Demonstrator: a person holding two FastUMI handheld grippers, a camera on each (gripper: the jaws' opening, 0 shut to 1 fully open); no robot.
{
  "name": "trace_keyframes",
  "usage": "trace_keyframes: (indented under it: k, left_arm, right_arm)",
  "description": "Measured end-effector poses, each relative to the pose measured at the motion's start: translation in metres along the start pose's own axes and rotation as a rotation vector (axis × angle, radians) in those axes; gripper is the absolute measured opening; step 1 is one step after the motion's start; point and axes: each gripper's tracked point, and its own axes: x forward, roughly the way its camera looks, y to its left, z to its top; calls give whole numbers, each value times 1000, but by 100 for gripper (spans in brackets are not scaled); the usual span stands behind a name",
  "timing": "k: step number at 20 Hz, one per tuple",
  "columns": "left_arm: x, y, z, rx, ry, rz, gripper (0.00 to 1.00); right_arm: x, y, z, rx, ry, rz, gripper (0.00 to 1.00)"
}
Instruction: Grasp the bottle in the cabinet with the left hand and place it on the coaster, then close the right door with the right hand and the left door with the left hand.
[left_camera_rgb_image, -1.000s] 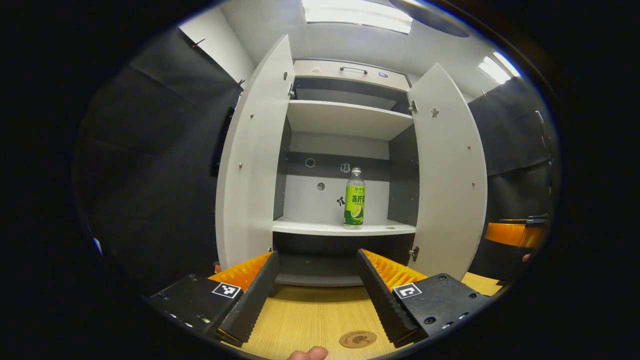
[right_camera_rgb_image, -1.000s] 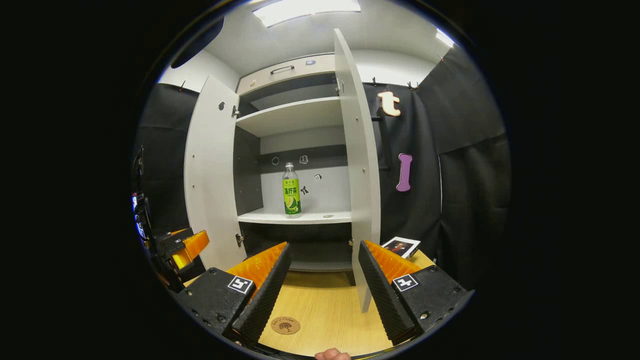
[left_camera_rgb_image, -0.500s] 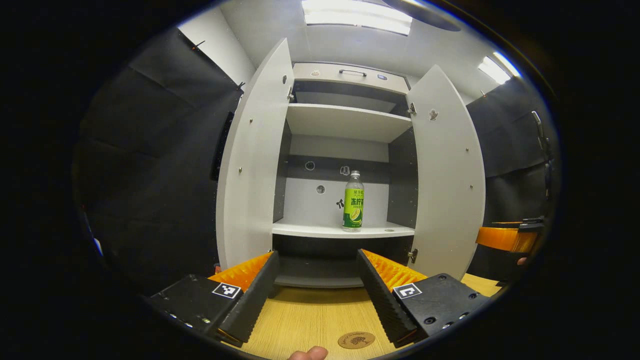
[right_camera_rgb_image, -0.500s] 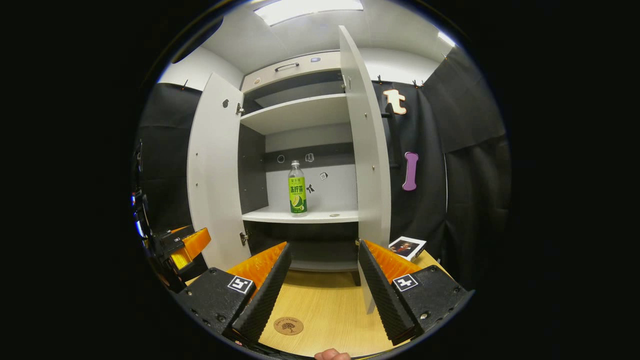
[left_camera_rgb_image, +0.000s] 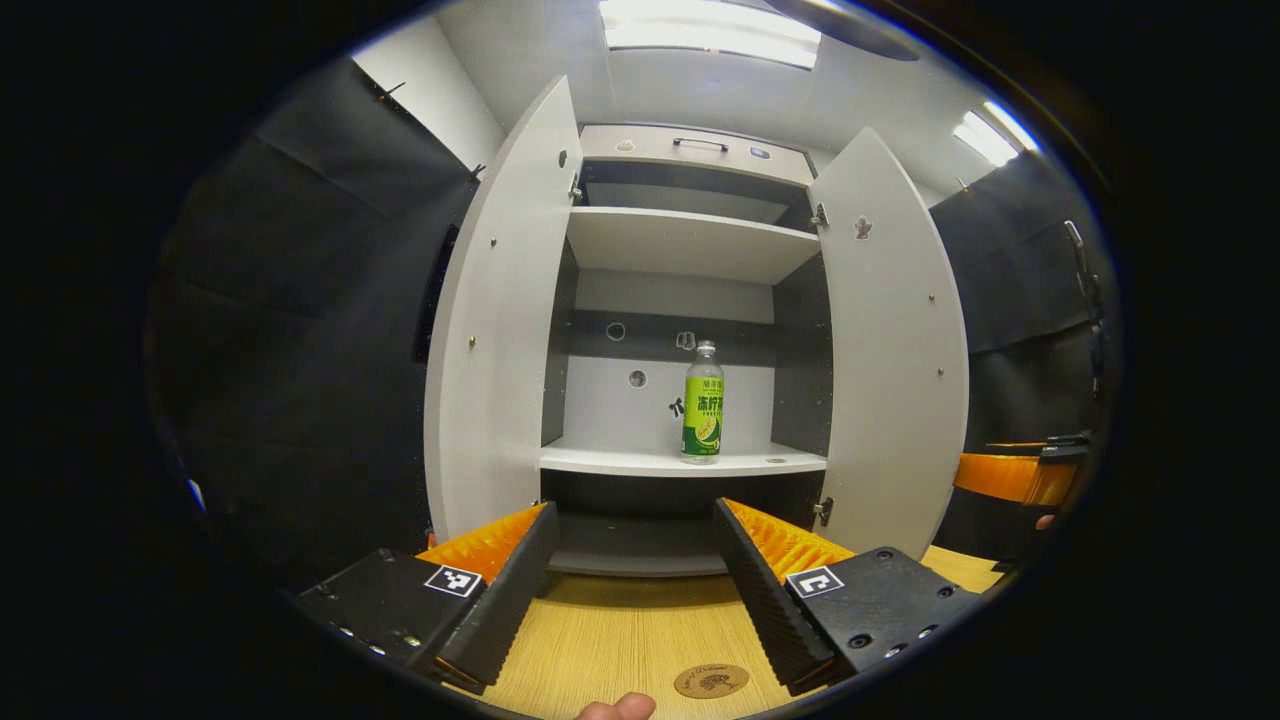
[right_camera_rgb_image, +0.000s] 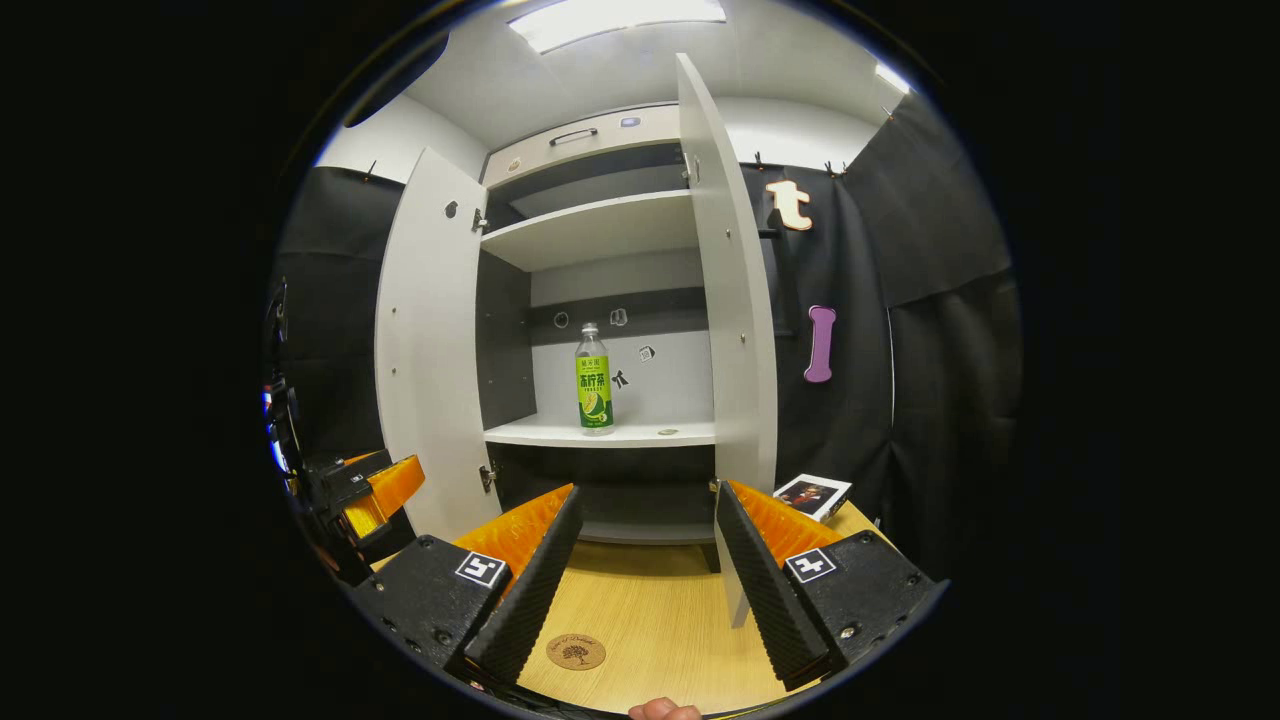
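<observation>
A green-labelled bottle (left_camera_rgb_image: 703, 416) (right_camera_rgb_image: 593, 378) stands upright on the middle shelf (left_camera_rgb_image: 620, 461) of a white cabinet. Both doors are swung wide: the left door (left_camera_rgb_image: 497, 330) (right_camera_rgb_image: 428, 330) and the right door (left_camera_rgb_image: 893, 340) (right_camera_rgb_image: 735, 300). A round brown coaster (left_camera_rgb_image: 711, 681) (right_camera_rgb_image: 576, 652) lies on the wooden table (left_camera_rgb_image: 620, 640) in front of the cabinet. My left gripper (left_camera_rgb_image: 630, 585) is open above the table, well short of the bottle, nothing between its fingers. My right gripper (right_camera_rgb_image: 640, 570) is open too, near the right door's lower edge. The left gripper (right_camera_rgb_image: 370, 495) also appears at the left of the right gripper view.
A small printed card (right_camera_rgb_image: 812, 494) lies on the table to the right of the cabinet. The right gripper's orange side (left_camera_rgb_image: 1015, 475) shows past the right door. An upper shelf (left_camera_rgb_image: 690, 240) and a lower compartment (left_camera_rgb_image: 640, 530) are open. A fingertip (left_camera_rgb_image: 615, 708) shows at the bottom.
Both views have shifted slightly; the cabinet and bottle sit a little lower and nearer in the left gripper view. Both grippers stay open. The bottle has not moved.
</observation>
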Motion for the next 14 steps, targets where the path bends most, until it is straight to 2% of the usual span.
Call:
trace_keyframes:
  k: [1,2,8,14]
  left_arm:
    - [2,0,0,0,3,-3,89]
    - [1,-1,-1,0,4,-4,94]
    - [12,-6,-3,2,21,-26,95]
    - [53,-36,16,-14,8,-135,94]
  right_arm:
    - [0,-1,-1,2,2,-1,83]
    - [0,-1,-2,5,4,-1,83]
    - [0,-3,-2,3,-1,-6,83]
    - [-1,-8,-3,8,0,-17,83]
